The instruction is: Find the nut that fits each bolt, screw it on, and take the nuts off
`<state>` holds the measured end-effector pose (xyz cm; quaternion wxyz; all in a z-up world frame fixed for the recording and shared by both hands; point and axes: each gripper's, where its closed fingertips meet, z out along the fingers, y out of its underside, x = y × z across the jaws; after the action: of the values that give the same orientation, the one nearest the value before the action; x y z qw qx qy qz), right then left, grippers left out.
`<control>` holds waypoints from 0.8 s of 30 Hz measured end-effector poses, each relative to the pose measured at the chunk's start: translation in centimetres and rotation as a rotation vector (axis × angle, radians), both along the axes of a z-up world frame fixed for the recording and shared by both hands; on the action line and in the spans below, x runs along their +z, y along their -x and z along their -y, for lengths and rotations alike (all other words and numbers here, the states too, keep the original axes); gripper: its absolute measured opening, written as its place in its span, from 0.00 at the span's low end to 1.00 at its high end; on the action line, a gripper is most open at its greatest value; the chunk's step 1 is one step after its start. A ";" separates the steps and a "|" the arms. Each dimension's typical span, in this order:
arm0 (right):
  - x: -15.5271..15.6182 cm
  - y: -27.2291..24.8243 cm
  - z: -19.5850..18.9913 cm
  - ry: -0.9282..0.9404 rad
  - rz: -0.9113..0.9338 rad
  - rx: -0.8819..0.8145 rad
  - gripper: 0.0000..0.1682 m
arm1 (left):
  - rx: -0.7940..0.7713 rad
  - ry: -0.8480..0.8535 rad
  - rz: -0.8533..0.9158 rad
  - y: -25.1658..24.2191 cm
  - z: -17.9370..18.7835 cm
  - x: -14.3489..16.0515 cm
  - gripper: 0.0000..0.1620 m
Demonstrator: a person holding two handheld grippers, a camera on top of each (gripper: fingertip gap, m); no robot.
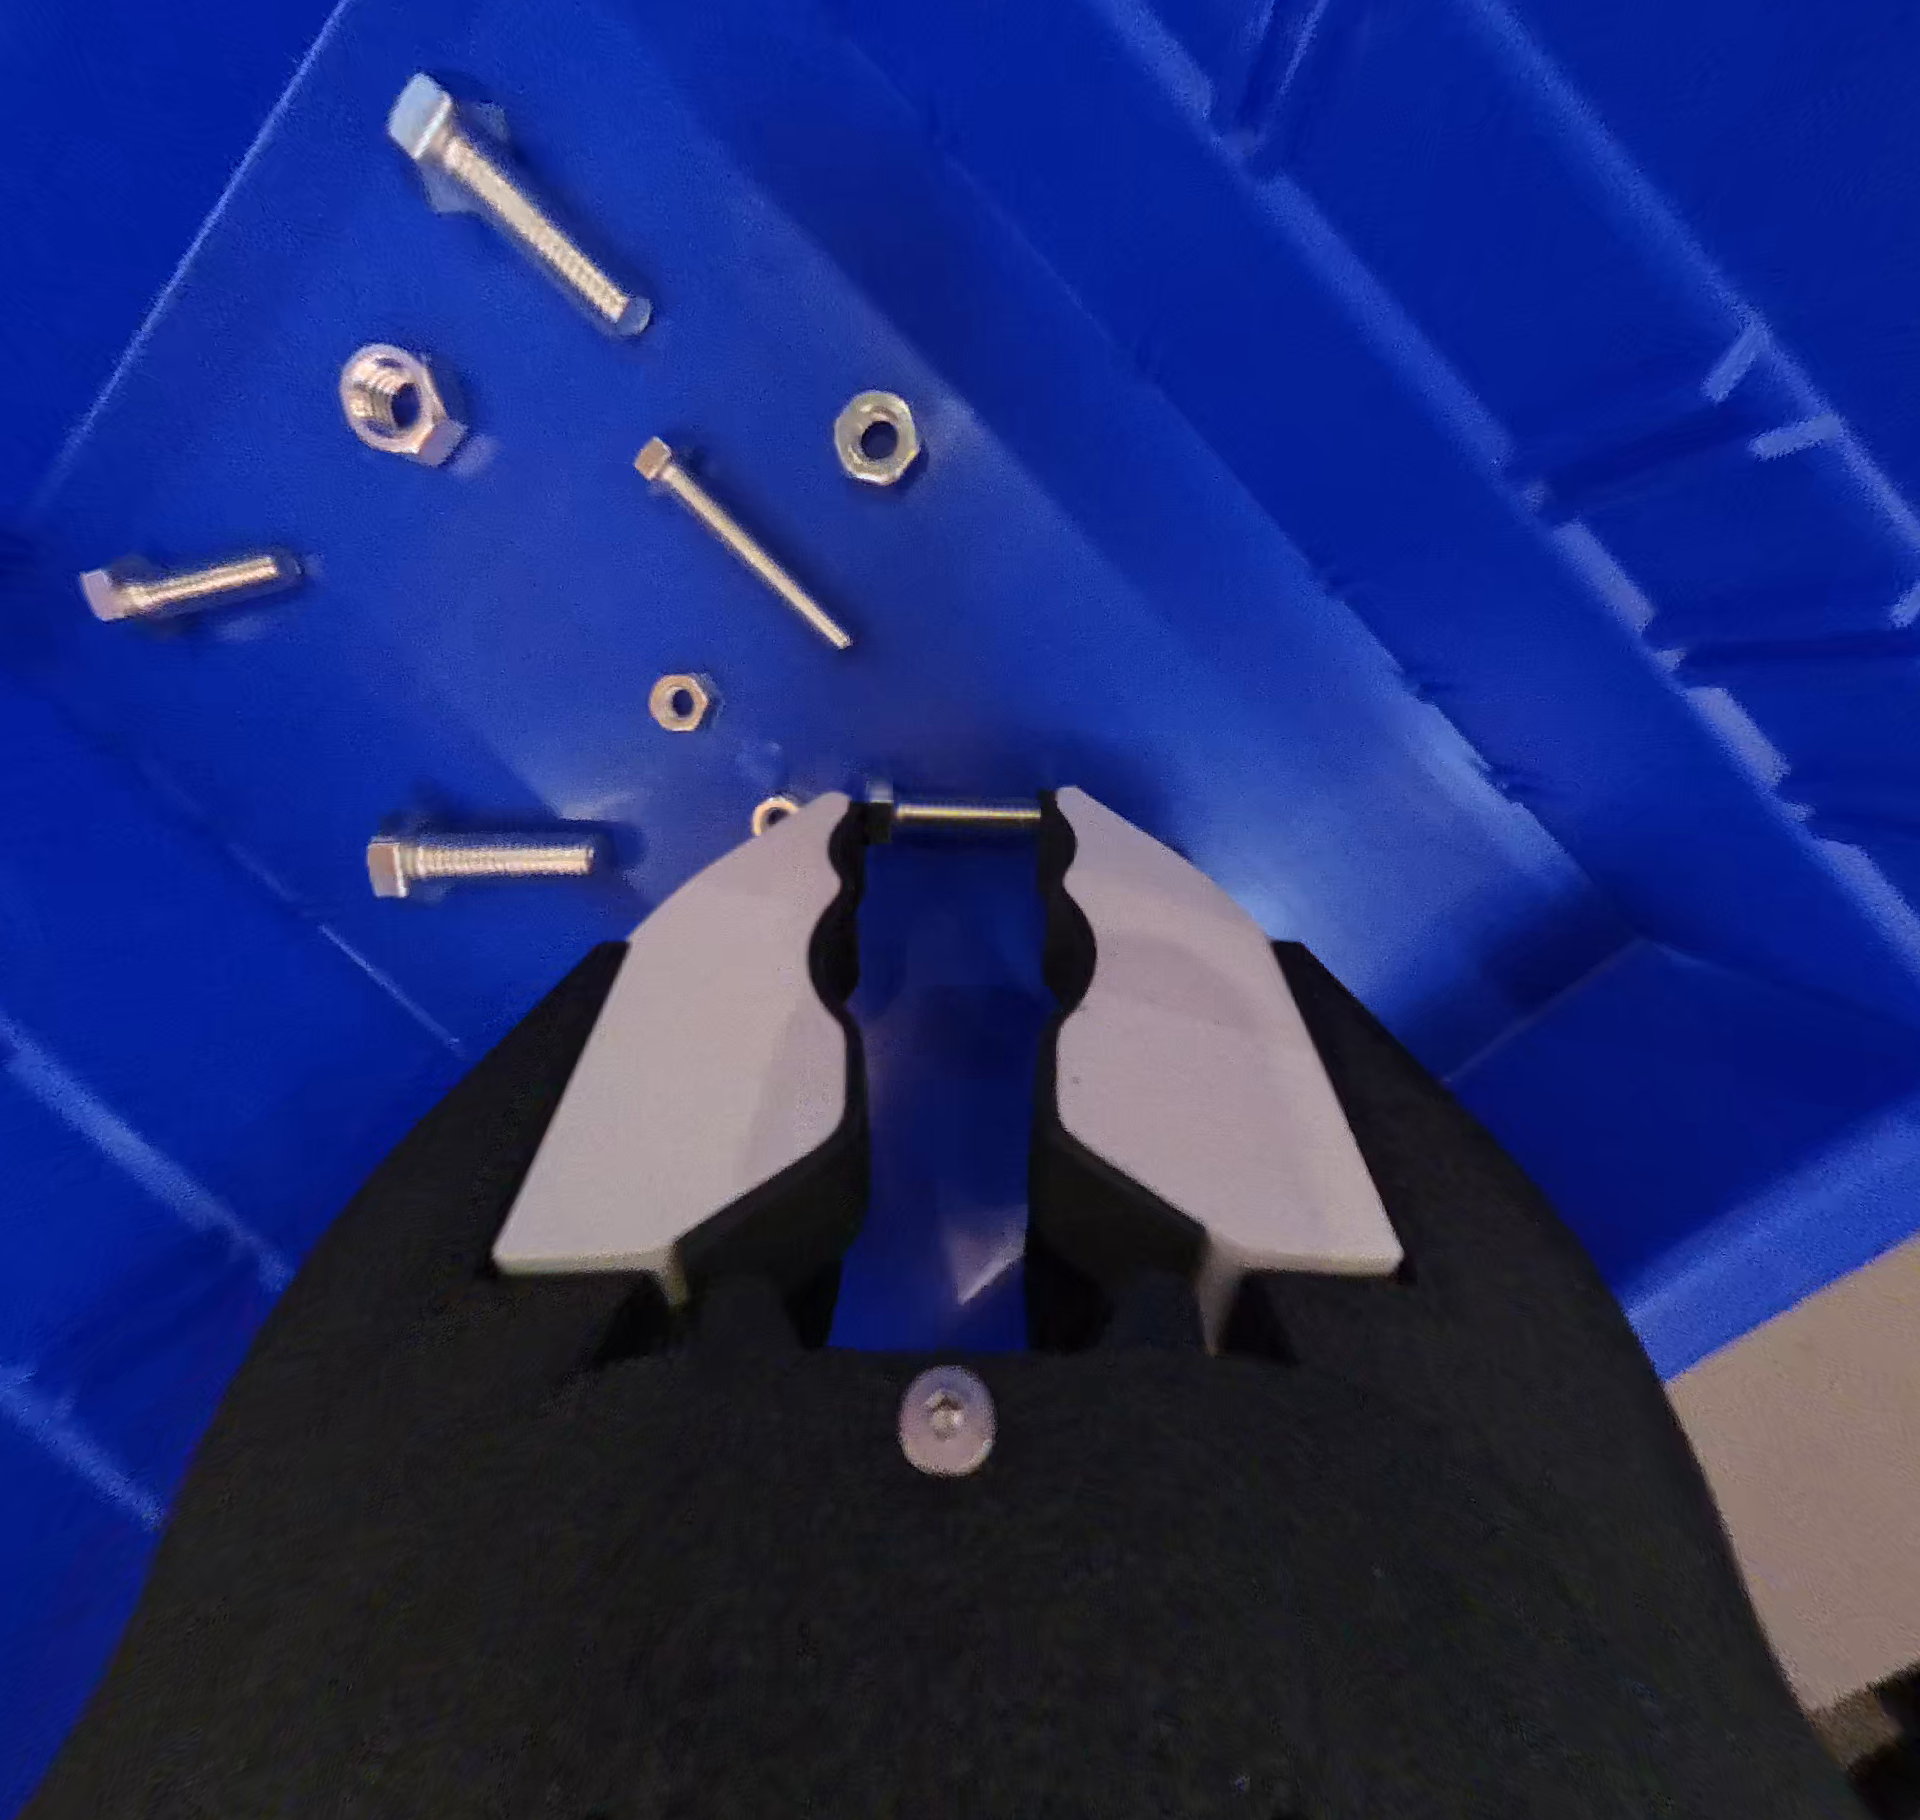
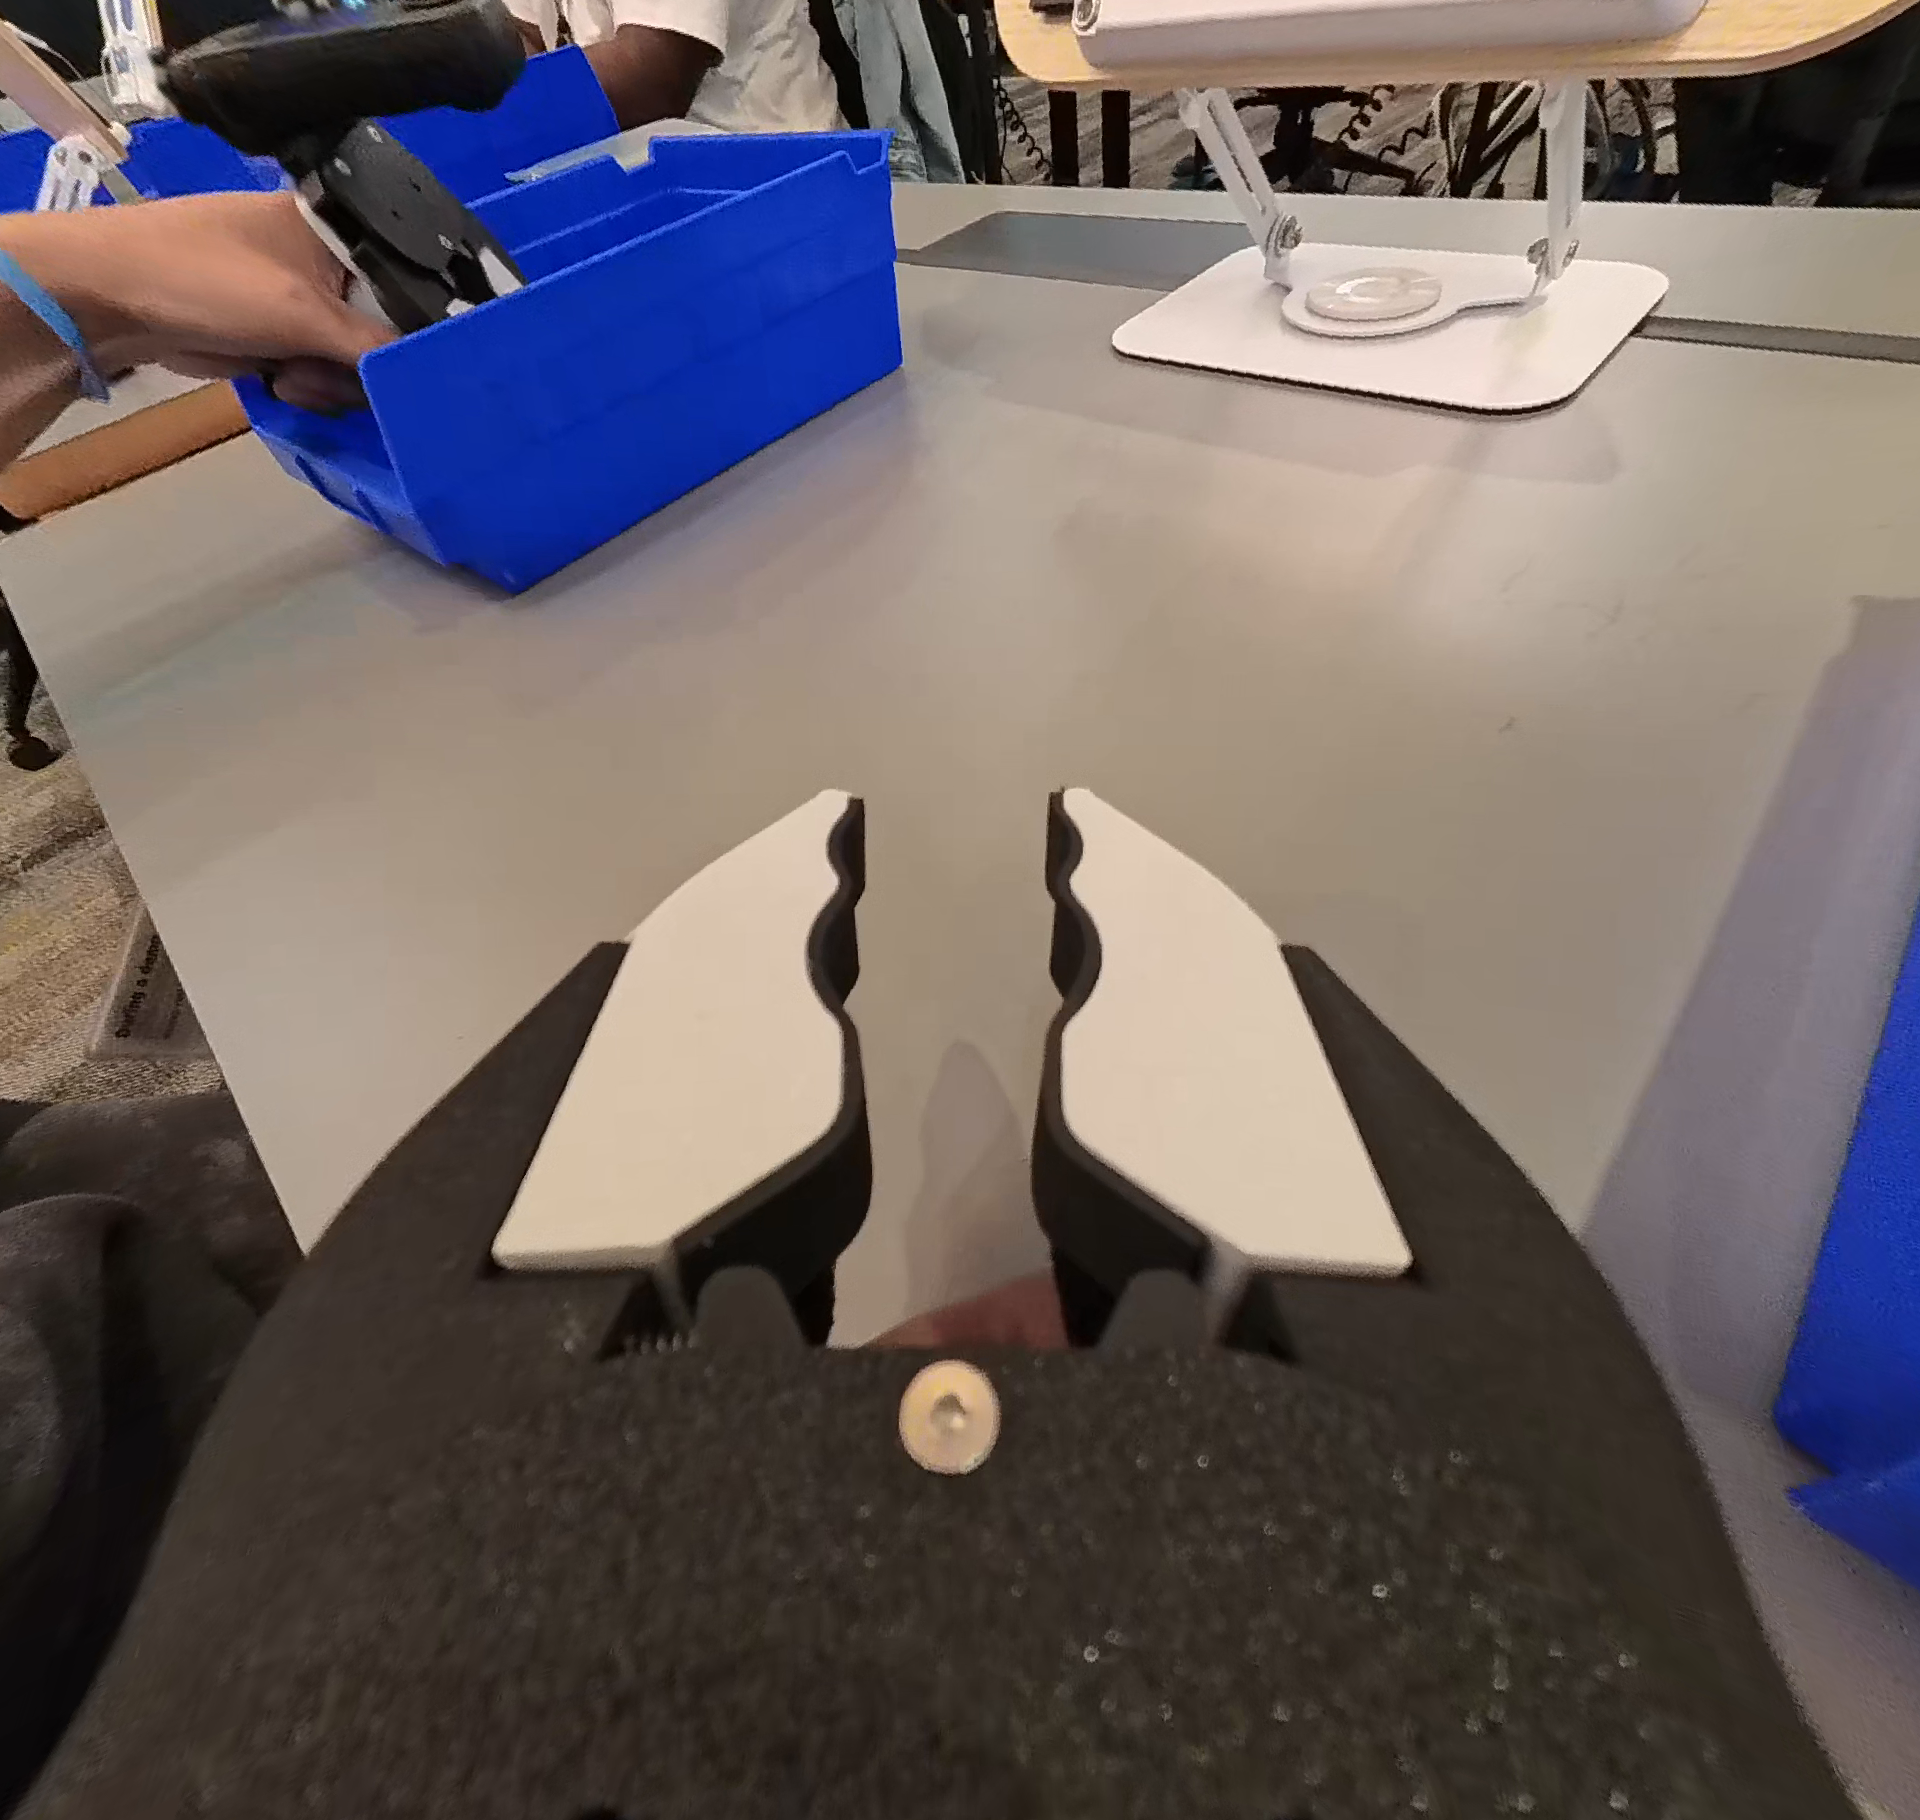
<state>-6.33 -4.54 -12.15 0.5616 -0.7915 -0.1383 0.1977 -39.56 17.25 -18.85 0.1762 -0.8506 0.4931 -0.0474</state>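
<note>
In the left wrist view my left gripper (image 1: 954, 820) is open inside the blue bin (image 1: 1299, 440). A small thin bolt (image 1: 966, 813) lies crosswise just at its fingertips. On the bin floor lie a large bolt (image 1: 509, 212), a large nut (image 1: 400, 404), a medium nut (image 1: 876, 437), a long thin bolt (image 1: 743, 544), a short bolt (image 1: 187, 586), a small nut (image 1: 681, 700), another bolt (image 1: 483, 858), and a tiny nut (image 1: 771, 814) partly hidden by the left finger. My right gripper (image 2: 956, 814) is open and empty above the grey table (image 2: 1247, 679).
In the right wrist view the blue bin (image 2: 623, 388) stands at the table's far left, with the left gripper (image 2: 416, 243) and a hand (image 2: 208, 295) reaching in. A white stand (image 2: 1392, 326) is at the back right. Another blue object (image 2: 1860, 1303) is at the right edge. People stand behind. Some 40 cm of space lies between my two pairs of fingers. The right gripper is farther from the long thin bolt (image 1: 743, 544), some 40 cm, than the left, some 5 cm. My left tips are roughly 6 cm from the medium nut (image 1: 876, 437).
</note>
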 end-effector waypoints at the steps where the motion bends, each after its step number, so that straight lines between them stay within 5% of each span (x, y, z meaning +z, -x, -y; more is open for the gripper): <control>1: 0.0 0.0 0.0 0.003 0.002 0.002 0.20 | -0.012 0.019 -0.006 0.1 0.1 0.0 0.20; 5: 0.0 0.1 0.1 0.000 0.015 0.003 0.19 | -0.096 0.063 -0.013 0.5 0.9 1.1 0.19; 8: 0.0 0.2 0.1 -0.004 0.023 0.007 0.19 | -0.204 0.035 0.022 -1.0 1.8 4.8 0.19; 14: 0.4 0.2 -0.1 -0.020 0.034 0.009 0.19 | -0.575 -0.019 0.075 -10.1 6.3 11.7 0.19; 24: 0.9 0.2 0.0 -0.036 0.049 0.004 0.18 | -0.990 0.101 -0.086 -23.1 12.0 3.5 0.19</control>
<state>-6.51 -4.58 -11.28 0.5719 -0.7854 -0.1571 0.1770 -16.42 5.23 -15.34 0.0709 -0.5232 0.8416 -0.1140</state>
